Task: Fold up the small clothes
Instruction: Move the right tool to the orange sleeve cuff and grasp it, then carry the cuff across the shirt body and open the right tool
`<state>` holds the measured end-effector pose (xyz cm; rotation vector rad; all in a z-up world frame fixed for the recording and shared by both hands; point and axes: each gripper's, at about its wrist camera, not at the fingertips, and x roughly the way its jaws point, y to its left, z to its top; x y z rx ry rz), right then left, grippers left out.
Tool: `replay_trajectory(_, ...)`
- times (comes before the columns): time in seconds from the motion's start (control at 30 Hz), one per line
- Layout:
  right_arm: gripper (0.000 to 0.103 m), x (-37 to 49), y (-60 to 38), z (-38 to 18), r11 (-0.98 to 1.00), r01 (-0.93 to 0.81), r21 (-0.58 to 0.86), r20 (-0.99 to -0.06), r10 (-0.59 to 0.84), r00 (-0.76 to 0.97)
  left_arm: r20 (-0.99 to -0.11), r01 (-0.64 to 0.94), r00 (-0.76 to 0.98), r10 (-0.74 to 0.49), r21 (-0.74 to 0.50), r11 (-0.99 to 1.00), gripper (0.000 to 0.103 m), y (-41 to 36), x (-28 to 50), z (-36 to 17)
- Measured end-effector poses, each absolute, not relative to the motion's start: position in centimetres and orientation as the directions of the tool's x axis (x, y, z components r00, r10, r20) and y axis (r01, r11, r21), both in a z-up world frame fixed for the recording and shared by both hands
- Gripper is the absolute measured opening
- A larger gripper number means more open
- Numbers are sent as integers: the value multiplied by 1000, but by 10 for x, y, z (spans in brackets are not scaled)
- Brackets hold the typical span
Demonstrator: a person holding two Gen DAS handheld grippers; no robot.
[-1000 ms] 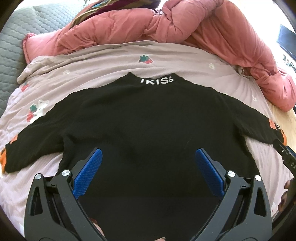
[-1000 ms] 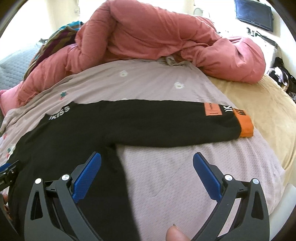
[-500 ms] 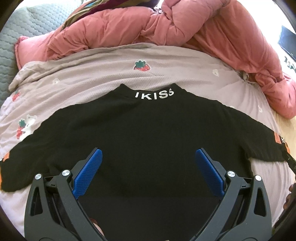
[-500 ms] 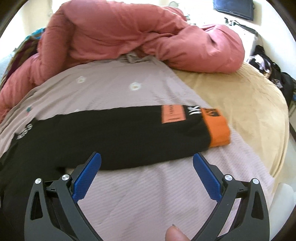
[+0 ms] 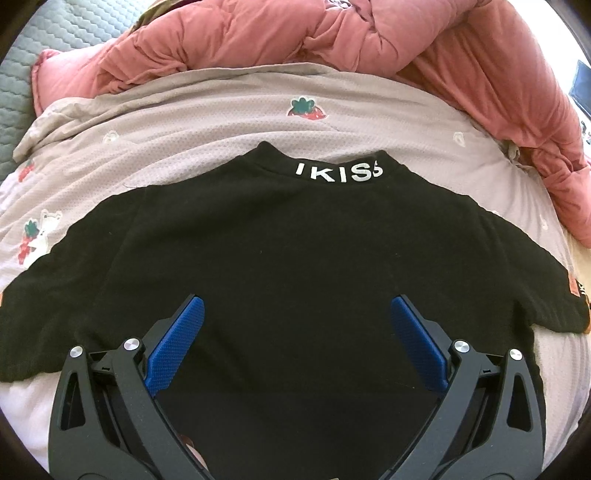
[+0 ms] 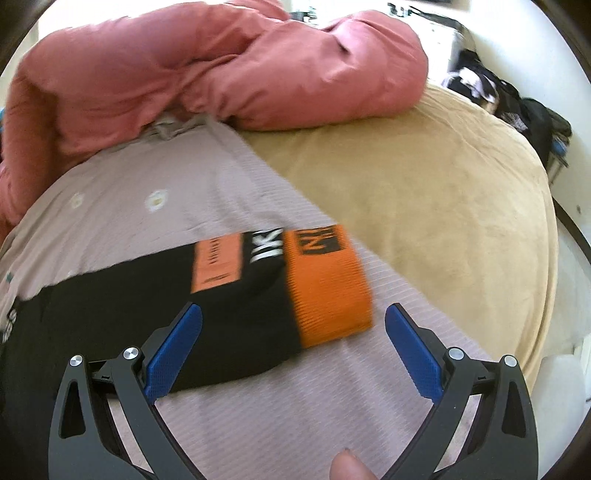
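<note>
Black sweater lies flat on the mauve sheet, back up, collar toward the pink duvet. My right gripper has swung outward along the sleeve since 1 s ago; the orange cuff now sits between its spread jaws, not touching. Left gripper, jaws apart, hovers over the hem. Sleeve fold comes next, I judge.
</note>
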<state>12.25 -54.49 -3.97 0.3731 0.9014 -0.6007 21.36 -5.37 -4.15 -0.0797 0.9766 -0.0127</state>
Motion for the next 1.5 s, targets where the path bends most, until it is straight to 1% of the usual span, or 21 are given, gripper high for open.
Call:
replay_trajectory(0.3, 98, 127, -591, -50, 717, 673, 182, -852, -227, 472, -818, -5, 572, -58, -74, 997, 95, -52, 211, -41)
replay_trajectory(0.33, 90, 128, -595, -52, 706, 680, 197, -857, -213, 469, -817, -3, 573, -61, -77, 997, 95, -51, 211, -40)
replay_trajectory(0.37, 78, 128, -598, -54, 701, 682, 208, -862, -198, 467, -816, -3, 574, -63, -79, 997, 95, -50, 210, -40)
replay_trajectory(0.5, 64, 129, -602, -59, 694, 676, 246, -868, -152, 472, -811, -1, 581, -73, -91, 996, 95, -48, 207, -36)
replay_trajectory(0.57, 45, 132, -597, -57, 710, 655, 258, -862, -136, 488, -809, 10, 582, -84, -97, 995, 95, -49, 207, -34)
replay_trajectory(0.6, 43, 133, -594, -55, 719, 649, 248, -860, -144, 489, -807, 13, 584, -86, -96, 995, 95, -50, 206, -34)
replay_trajectory(0.63, 36, 133, -590, -51, 735, 636, 234, -854, -157, 497, -806, 19, 585, -89, -96, 995, 95, -51, 205, -33)
replay_trajectory(0.67, 21, 134, -585, -47, 750, 623, 223, -843, -172, 509, -805, 26, 586, -94, -98, 995, 95, -52, 204, -32)
replay_trajectory(0.73, 9, 133, -578, -36, 772, 599, 211, -820, -194, 539, -805, 29, 584, -102, -104, 994, 95, -52, 203, -31)
replay_trajectory(0.8, 9, 131, -570, -24, 793, 562, 235, -793, -178, 583, -802, 36, 586, -114, -114, 993, 95, -54, 202, -29)
replay_trajectory(0.9, 8, 131, -555, -11, 821, 532, 208, -777, -192, 600, -795, 43, 593, -125, -123, 991, 95, -54, 200, -25)
replay_trajectory(1.07, 7, 137, -521, 4, 848, 483, 216, -754, -170, 634, -787, 47, 601, -139, -139, 989, 95, -52, 197, -18)
replay_trajectory(1.27, 5, 148, -467, 22, 892, 386, 236, -726, -103, 680, -789, 42, 597, -148, -154, 987, 95, -50, 195, -16)
replay_trajectory(1.5, 5, 163, -408, 31, 930, 272, 246, -715, -15, 699, -787, 43, 595, -160, -168, 985, 95, -50, 193, -15)
